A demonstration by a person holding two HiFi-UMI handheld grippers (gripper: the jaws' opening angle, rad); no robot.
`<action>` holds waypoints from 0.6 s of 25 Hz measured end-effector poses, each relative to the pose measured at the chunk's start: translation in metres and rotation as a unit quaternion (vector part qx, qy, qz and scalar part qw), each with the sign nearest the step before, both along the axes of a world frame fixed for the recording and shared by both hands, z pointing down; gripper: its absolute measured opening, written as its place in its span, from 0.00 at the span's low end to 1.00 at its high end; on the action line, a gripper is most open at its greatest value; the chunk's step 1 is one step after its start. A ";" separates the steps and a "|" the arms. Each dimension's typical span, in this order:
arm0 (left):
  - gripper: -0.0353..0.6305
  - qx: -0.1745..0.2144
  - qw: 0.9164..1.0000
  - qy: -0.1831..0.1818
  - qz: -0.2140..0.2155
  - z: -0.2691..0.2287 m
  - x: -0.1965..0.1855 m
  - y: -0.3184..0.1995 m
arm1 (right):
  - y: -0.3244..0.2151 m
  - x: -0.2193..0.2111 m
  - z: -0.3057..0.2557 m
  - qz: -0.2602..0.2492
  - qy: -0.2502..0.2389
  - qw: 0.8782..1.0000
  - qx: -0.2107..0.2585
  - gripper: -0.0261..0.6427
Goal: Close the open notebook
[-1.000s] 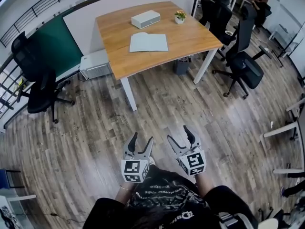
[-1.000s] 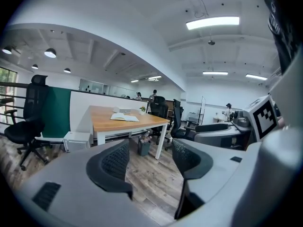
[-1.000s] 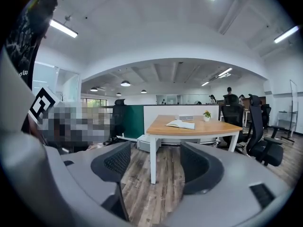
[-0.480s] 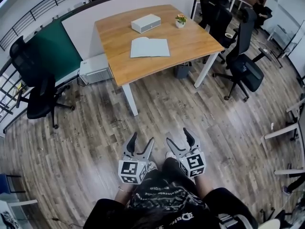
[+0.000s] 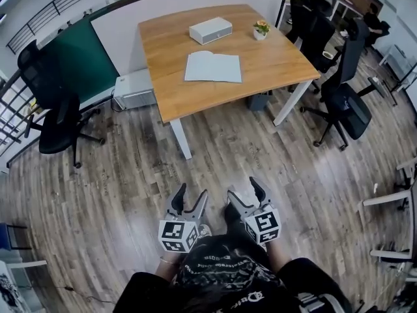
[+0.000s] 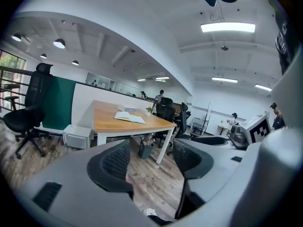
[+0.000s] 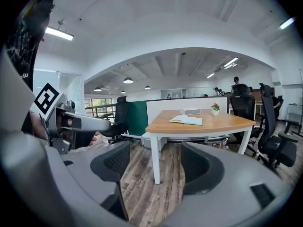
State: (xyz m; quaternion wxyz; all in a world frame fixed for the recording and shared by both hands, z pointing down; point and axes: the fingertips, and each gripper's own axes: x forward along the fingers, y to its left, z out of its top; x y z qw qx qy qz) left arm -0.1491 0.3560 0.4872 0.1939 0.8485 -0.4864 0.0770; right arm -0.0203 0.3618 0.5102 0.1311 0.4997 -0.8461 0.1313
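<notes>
Notebook position: the open notebook (image 5: 212, 67) lies flat, pages up, near the middle of the wooden table (image 5: 163, 83), well apart from both grippers.
Neighbours: a white box (image 5: 210, 30) and a small potted plant (image 5: 261, 29) stand behind it, clear of its edges.
Left gripper: the left gripper (image 5: 193, 192) is held low in front of the person. Its jaws are wide apart, with only floor showing between them.
Right gripper: the right gripper (image 5: 242, 188) sits just beside the left. Its jaws are also spread, with nothing between them.
Task stage (judgement): approach only. The notebook is untouched and fully open.
Expected handling (judgement): light and thin, with floppy paper pages and probably a somewhat stiffer cover. It is likely to skid on the smooth tabletop if pushed. It won't break, but the pages crease easily.
Where to take hold (judgement): at the free outer edge of one half, with a jaw tip slid under the whole stack including the cover, then folded over the spine.
Support (judgement): the other gripper presses on the opposite half to stop it sliding.
Risk (judgement): catching a single sheet instead of the full half.
</notes>
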 end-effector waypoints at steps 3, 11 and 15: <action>0.51 -0.005 1.000 -0.006 -0.018 0.003 0.009 -0.026 | -0.033 0.012 -0.001 -0.016 0.001 1.000 0.001 0.52; 0.51 -0.014 0.998 -0.007 -0.061 0.008 0.044 -0.103 | -0.121 0.051 -0.001 -0.060 0.011 0.998 0.007 0.51; 0.51 -0.015 0.997 -0.004 -0.080 0.009 0.066 -0.134 | -0.156 0.070 -0.001 -0.081 0.011 0.997 0.011 0.51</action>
